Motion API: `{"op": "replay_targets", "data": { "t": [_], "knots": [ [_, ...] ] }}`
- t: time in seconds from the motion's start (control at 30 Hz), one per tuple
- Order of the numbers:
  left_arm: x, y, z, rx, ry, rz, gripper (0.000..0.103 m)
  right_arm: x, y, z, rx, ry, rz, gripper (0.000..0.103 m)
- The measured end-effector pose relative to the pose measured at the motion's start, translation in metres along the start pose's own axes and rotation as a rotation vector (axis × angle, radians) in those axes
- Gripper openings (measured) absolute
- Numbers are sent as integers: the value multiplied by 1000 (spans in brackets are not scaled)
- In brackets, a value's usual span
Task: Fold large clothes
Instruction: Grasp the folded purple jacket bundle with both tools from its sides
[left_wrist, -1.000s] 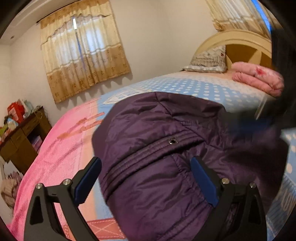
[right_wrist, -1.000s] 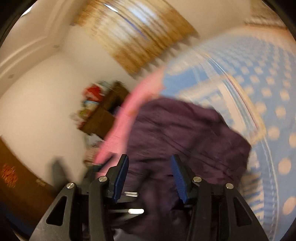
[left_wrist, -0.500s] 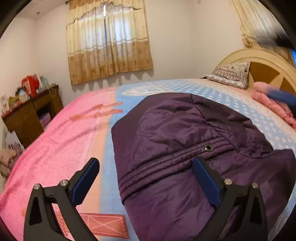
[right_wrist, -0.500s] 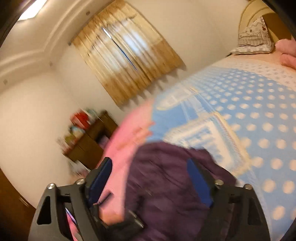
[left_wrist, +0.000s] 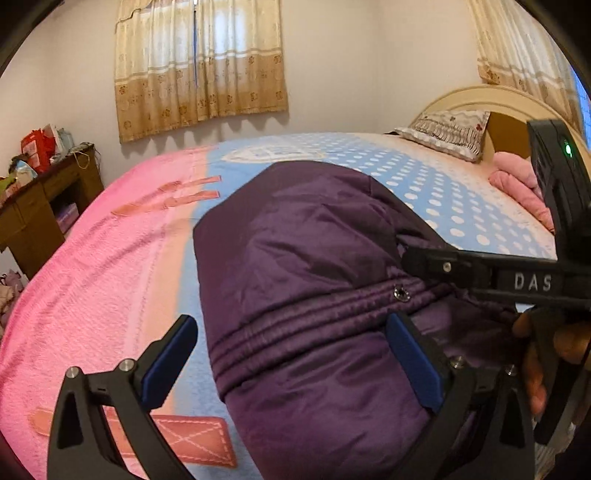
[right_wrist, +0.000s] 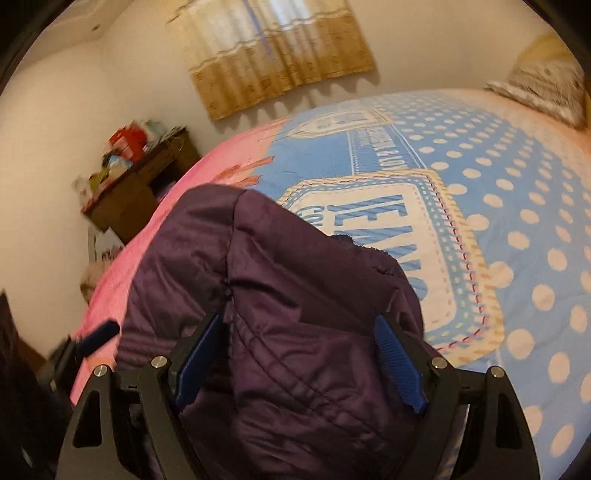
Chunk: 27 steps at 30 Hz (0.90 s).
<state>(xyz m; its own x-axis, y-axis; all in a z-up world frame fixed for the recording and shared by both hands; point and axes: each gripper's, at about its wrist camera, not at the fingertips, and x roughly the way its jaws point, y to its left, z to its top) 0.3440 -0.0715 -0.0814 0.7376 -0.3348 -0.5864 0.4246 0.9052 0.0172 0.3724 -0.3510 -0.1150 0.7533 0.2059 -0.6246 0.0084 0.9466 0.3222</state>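
A folded purple padded jacket (left_wrist: 314, 288) lies on the bedspread (left_wrist: 110, 266), pink on the left and blue with dots on the right. My left gripper (left_wrist: 291, 362) stands open low over the jacket's near left edge, one finger over the bedspread, the other over the jacket. In the left wrist view my right gripper (left_wrist: 417, 258) reaches in from the right, its fingertip over the jacket's snap band, with a hand (left_wrist: 535, 354) behind it. In the right wrist view the right gripper (right_wrist: 299, 360) is open wide, with the jacket (right_wrist: 295, 295) bulging between its blue pads.
A cluttered wooden desk (left_wrist: 40, 199) stands left of the bed. A pillow (left_wrist: 447, 133) and a folded pink blanket (left_wrist: 517, 184) lie by the headboard (left_wrist: 509, 99). Curtains (left_wrist: 199, 62) hang on the far wall. Blue dotted bedspread (right_wrist: 517, 192) stretches right of the jacket.
The right gripper's jaws have spread wider, and it has swung back over the jacket, entering the left wrist view from the right. The left gripper has rolled towards level and shifted slightly.
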Motion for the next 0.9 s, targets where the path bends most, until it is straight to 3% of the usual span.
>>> {"op": "replay_targets", "data": {
  "t": [0.5, 0.9],
  "knots": [
    [3, -7, -11, -33, 1, -9, 103, 38, -11, -5, 40, 28, 27, 91],
    [5, -6, -12, -57, -2, -19, 103, 53, -8, -1, 23, 44, -1, 94]
  ]
}}
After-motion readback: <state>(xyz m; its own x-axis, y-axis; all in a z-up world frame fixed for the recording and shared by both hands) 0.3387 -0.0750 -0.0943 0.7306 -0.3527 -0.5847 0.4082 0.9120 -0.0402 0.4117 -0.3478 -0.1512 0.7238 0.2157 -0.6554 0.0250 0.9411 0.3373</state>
